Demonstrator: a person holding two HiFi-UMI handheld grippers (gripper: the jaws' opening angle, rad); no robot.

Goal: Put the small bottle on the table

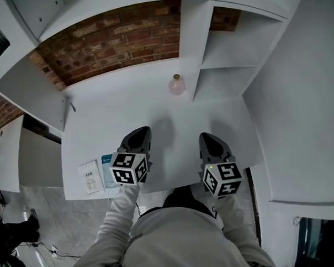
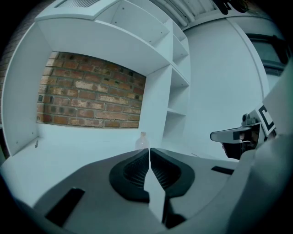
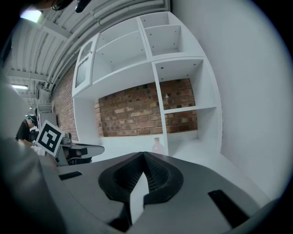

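Left hand-held gripper and right hand-held gripper side by side over near edge of bench. Jaws of both pressed together, nothing between. Small bottle upright at far edge, just beside shelf upright, well apart from both. Lies straight ahead, between them; neither clearly nearer. Long axis vertical.

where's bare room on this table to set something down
The middle of the table is bare, between the small bottle at the back and the left gripper and right gripper in front. Crowded only at the front-left corner, with leaflets.
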